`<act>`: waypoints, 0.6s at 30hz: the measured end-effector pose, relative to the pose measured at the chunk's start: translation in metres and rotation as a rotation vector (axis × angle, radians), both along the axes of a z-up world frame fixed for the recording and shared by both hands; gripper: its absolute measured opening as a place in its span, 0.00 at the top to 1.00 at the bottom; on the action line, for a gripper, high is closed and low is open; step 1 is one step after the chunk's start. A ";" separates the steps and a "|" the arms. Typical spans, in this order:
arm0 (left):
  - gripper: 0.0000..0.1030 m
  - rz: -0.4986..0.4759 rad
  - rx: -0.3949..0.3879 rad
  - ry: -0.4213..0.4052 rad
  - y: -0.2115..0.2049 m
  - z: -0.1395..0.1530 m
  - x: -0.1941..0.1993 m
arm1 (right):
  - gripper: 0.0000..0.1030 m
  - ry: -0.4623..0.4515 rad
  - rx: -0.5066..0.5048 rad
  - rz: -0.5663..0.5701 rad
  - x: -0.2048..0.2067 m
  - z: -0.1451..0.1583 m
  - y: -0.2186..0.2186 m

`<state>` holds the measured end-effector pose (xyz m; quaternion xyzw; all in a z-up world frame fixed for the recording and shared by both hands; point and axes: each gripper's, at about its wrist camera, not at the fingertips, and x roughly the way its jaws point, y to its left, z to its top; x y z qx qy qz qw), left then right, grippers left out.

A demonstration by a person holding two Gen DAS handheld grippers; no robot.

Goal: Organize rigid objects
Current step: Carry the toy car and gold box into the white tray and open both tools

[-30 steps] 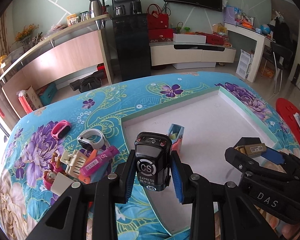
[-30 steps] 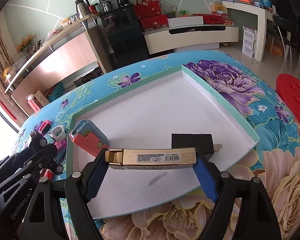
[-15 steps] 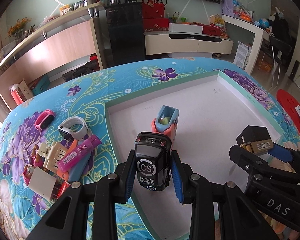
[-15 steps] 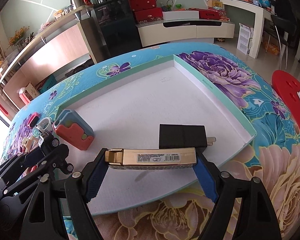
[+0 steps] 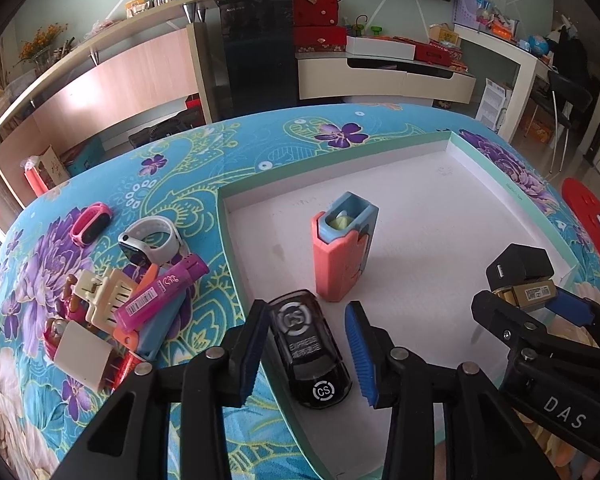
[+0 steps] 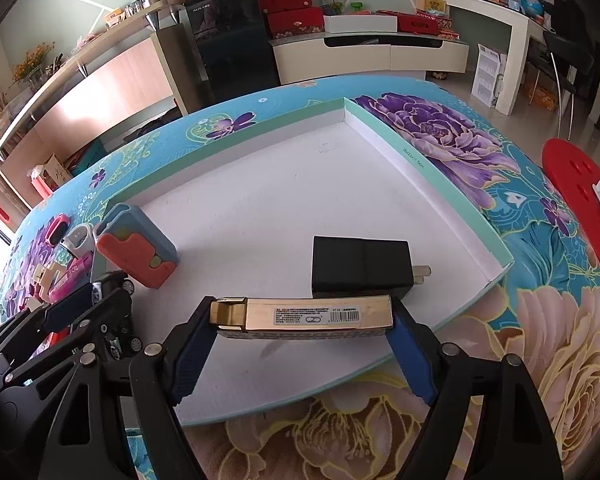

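Dropped: black toy car (image 5: 310,354) now lies at white tray's (image 5: 452,216) near-left corner, left gripper (image 5: 306,350) jaws opening, clear.
Right gripper (image 6: 300,320) clamps gold rectangular box (image 6: 300,314) endwise; looks light, stiff, slick.

I read "CS" in a ring and "EXPRESS" on the black toy car (image 5: 310,354), "DAS" on the right gripper's black frame (image 5: 562,414), "28x22x11.5cm" along the tray's teal rim (image 6: 414,158), the gold box's label (image 6: 316,316) too small for me.

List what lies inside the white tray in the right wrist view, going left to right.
Black toy car → pink-and-blue case → gold box held in the right tool → black charger.
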<state>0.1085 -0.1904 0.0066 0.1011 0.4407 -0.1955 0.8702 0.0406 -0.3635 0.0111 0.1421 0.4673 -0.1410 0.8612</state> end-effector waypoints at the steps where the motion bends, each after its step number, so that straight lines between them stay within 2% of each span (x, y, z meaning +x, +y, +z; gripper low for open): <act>1: 0.47 0.003 -0.002 0.001 0.001 0.001 0.000 | 0.20 0.003 -0.002 0.000 0.000 0.000 0.000; 2: 0.41 0.006 -0.004 0.001 0.002 0.002 0.000 | 0.20 0.003 -0.006 0.000 0.001 0.000 0.000; 8: 0.31 0.028 -0.016 -0.009 0.012 0.011 -0.001 | 0.19 -0.007 -0.014 -0.004 0.000 0.004 0.000; 15: 0.27 0.061 -0.032 -0.024 0.028 0.019 0.000 | 0.18 -0.014 -0.020 -0.007 0.000 0.007 0.001; 18: 0.21 0.082 -0.025 -0.032 0.036 0.021 0.000 | 0.18 -0.021 -0.025 -0.004 0.000 0.010 0.003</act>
